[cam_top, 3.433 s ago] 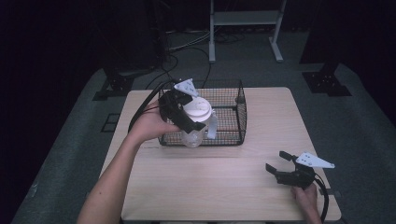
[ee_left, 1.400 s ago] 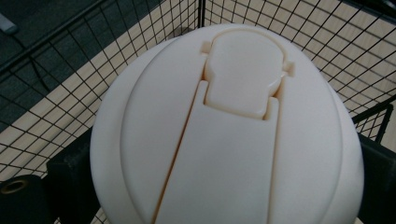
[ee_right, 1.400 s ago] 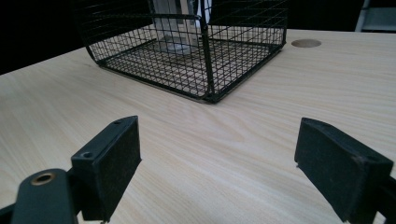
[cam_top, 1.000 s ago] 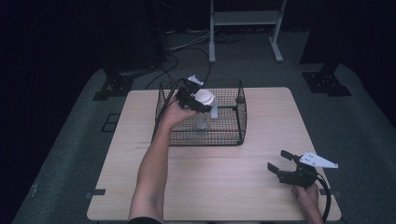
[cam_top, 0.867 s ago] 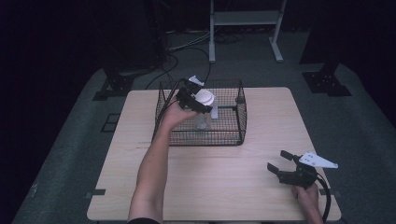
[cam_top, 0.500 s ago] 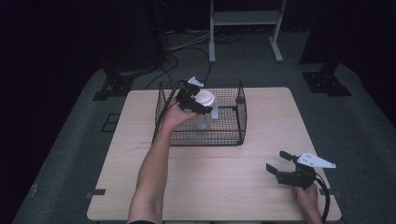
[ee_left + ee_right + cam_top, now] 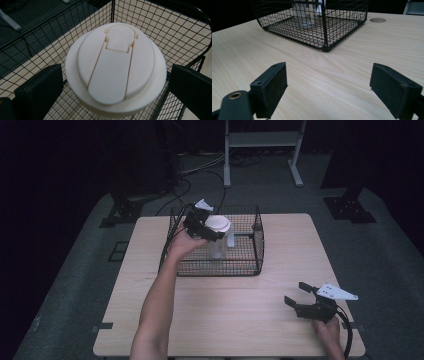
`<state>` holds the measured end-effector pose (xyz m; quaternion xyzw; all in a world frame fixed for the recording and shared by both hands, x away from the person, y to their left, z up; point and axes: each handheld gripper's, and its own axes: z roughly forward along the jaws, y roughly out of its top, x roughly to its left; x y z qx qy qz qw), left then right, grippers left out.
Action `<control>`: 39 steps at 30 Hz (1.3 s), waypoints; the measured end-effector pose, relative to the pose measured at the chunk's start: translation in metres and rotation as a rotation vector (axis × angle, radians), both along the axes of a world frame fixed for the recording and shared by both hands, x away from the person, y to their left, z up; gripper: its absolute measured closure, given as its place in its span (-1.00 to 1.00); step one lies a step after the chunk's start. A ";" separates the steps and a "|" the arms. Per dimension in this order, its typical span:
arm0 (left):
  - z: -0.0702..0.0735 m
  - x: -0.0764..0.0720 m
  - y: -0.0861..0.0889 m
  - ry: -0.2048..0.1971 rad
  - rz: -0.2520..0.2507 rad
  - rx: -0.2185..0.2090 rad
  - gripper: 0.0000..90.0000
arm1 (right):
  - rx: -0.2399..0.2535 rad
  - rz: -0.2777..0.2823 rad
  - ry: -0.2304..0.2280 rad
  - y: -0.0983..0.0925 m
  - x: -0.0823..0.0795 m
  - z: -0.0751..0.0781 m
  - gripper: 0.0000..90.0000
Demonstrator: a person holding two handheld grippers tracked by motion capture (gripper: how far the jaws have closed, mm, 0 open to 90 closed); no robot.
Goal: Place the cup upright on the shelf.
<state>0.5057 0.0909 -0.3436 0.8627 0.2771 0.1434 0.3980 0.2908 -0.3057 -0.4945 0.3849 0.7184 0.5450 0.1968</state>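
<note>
A clear cup with a white flip lid (image 7: 218,224) stands upright inside the black wire basket (image 7: 258,240) at the back of the table. My left gripper (image 7: 212,231) hovers at the lid from the left. In the left gripper view the lid (image 7: 116,67) sits between the two jaws, with a thin gap of mesh showing on each side, so the gripper reads as open. My right gripper (image 7: 295,293) rests low over the table's front right corner, open and empty. In the right gripper view the basket (image 7: 322,25) is ahead with the cup (image 7: 307,12) inside it.
The light wooden table (image 7: 225,310) has bare room in front of the basket and on both sides. A round hole (image 7: 377,20) marks the tabletop beyond the basket. Cables and a metal stand (image 7: 262,140) lie on the dark floor behind.
Since 3.4 s ago my left gripper has carried the cup from the basket's front wall up and back into it. Over the last second it has barely moved. The right gripper has stayed put.
</note>
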 end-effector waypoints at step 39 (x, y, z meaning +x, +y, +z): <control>0.007 -0.052 0.052 -0.031 -0.014 -0.001 -1.00 | -0.026 -0.004 0.009 0.003 -0.001 0.000 -0.70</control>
